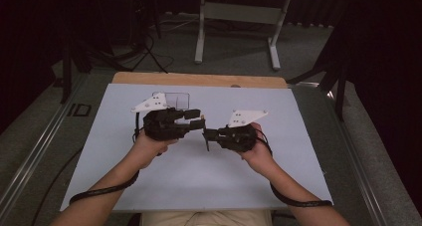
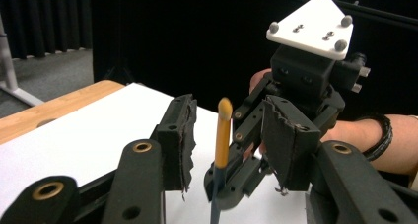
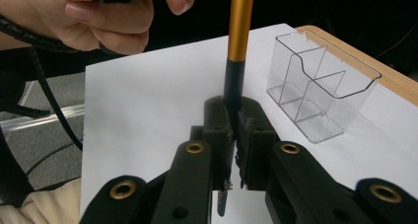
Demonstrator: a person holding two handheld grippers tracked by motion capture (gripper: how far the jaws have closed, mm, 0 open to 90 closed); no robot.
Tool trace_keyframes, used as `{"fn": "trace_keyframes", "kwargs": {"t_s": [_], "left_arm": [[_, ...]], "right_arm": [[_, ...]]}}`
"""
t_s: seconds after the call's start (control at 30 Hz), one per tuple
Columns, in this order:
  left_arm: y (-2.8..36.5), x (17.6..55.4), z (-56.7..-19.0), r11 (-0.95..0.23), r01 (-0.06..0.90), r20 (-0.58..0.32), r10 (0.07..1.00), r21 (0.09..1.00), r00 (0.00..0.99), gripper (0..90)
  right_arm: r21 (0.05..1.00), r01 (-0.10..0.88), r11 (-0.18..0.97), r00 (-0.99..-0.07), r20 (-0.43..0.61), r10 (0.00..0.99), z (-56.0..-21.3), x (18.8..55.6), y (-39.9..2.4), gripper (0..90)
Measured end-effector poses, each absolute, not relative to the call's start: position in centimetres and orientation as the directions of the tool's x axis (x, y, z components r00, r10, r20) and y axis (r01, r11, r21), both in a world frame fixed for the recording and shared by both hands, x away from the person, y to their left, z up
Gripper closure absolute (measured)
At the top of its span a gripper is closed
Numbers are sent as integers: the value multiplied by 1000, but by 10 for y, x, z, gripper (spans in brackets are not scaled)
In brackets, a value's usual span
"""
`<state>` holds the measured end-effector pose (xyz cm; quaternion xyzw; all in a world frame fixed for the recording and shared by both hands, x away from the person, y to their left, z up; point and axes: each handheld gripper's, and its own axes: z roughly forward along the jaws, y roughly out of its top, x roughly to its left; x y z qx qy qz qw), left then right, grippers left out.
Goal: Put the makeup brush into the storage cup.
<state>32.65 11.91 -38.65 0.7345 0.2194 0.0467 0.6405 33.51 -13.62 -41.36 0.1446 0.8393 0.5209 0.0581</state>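
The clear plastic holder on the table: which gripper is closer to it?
Left. The left gripper hovers just in front of the clear holder; the right gripper, clamping a pen, sits farther off.

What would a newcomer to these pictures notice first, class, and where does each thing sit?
The right tongs, shut on an upright orange and black pen above the middle of the white sheet. The left tongs stand open around the pen's orange top. A clear divided holder waits near the sheet's far edge.

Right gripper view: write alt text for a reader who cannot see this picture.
A black two-jaw tool is shut on the dark lower part of an upright pen with a gold upper barrel, above a white table sheet. A clear plastic compartmented holder stands to the right; a hand is at top left.
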Motion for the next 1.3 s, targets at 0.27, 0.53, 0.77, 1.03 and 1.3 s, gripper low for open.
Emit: {"fn": "trace_keyframes", "kwargs": {"t_s": [0.27, 0.53, 0.77, 1.03, 1.3], "left_arm": [[113, 329, -385, -108, 257, -198, 386, 960, 901, 684], [111, 331, -383, -114, 249, -188, 384, 962, 904, 813], [111, 333, -387, -84, 268, -220, 372, 960, 902, 837], [109, 332, -387, -74, 272, -228, 363, 959, 903, 777], [108, 332, -387, -78, 280, -236, 353, 957, 905, 832]], "right_arm": [[895, 164, 414, -954, 38, 296, -412, 334, -133, 840], [895, 168, 414, -954, 41, 298, -411, 334, -131, 840], [895, 168, 412, -953, 41, 299, -412, 335, -131, 840], [900, 160, 404, -953, 35, 300, -410, 334, -132, 839], [899, 148, 413, -955, 21, 296, -411, 333, -132, 839]]}}
